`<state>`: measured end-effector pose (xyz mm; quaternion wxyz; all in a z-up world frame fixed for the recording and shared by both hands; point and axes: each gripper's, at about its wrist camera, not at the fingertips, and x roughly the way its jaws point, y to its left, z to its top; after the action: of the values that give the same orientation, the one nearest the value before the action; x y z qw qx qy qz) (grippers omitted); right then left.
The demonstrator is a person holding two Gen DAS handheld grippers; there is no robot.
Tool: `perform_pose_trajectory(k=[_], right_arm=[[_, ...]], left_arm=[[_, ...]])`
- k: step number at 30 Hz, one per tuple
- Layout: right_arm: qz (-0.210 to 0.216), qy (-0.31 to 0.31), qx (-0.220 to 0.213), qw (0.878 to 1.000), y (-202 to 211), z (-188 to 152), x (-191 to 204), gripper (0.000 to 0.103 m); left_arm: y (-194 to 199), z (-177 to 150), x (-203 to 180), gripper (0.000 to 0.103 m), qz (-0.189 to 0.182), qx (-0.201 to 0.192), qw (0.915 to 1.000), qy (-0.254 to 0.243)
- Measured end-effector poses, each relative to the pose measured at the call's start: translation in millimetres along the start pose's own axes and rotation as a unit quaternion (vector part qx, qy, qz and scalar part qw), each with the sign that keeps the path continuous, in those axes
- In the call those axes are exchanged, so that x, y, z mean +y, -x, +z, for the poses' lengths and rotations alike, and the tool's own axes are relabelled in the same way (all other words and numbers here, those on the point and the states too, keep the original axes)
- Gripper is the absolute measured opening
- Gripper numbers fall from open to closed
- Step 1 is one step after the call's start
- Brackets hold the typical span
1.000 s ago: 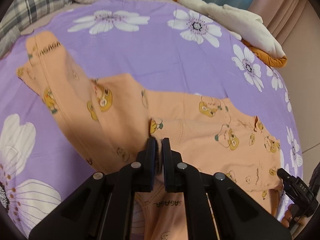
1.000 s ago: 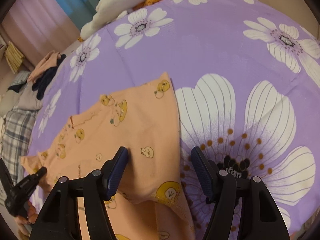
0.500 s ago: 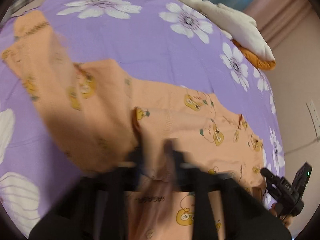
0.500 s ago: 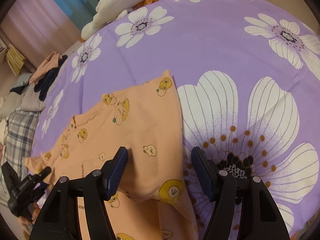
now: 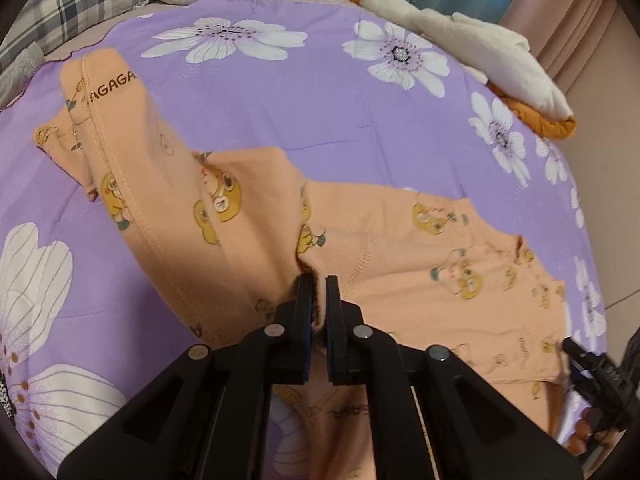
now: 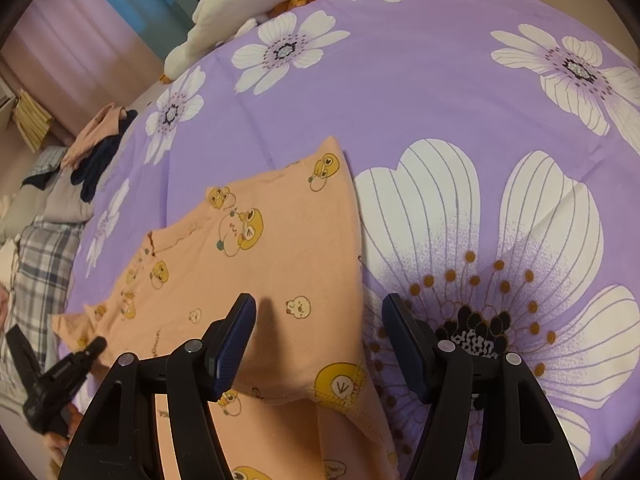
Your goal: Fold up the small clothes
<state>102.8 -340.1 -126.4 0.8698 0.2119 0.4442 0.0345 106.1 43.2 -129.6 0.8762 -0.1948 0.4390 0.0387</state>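
Note:
A small peach garment (image 5: 248, 216) printed with yellow cartoon animals lies spread on a purple floral bedsheet (image 5: 280, 92). My left gripper (image 5: 316, 284) is shut on a bunched fold of this garment near its middle. In the right wrist view the same garment (image 6: 260, 264) lies flat, with a folded layer at the near edge. My right gripper (image 6: 320, 320) is open and empty, low over the garment's right edge, one finger (image 6: 236, 332) over the cloth and the other over the sheet. The right gripper's tip (image 5: 588, 364) shows at the far right of the left wrist view.
A cream and orange plush toy (image 5: 480, 48) lies at the bed's far edge, also in the right wrist view (image 6: 256, 4). A plaid pillow (image 5: 72, 4) and a pile of dark and peach clothes (image 6: 100, 144) sit at the head of the bed.
The left gripper swung with the pinched fold, blurring the view half a second ago, and has settled near its earlier place. The right gripper stayed open and almost still.

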Motion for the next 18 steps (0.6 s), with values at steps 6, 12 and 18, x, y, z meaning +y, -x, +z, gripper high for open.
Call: perform_pose_trajectory(k=[6, 12, 18], right_arm=[[0.011, 0.005, 0.007, 1.000, -1.6, -0.3, 1.1, 0.067], [-0.006, 0.033, 0.010, 0.999, -7.5, -7.7, 5.7, 0.037], [-0.001, 0.004, 0.005, 1.000, -13.2, 3.4, -0.9, 0.006]], left_arm=[[-0.9, 1.0, 5.8, 0.007, -0.004, 0.007, 1.0000, 0.004], [-3.5, -1.8, 7.4, 0.009, -0.002, 0.008, 0.9998, 0.020], [-0.4, -3.6, 10.4, 0.009, -0.012, 0.012, 0.9992, 0.035]])
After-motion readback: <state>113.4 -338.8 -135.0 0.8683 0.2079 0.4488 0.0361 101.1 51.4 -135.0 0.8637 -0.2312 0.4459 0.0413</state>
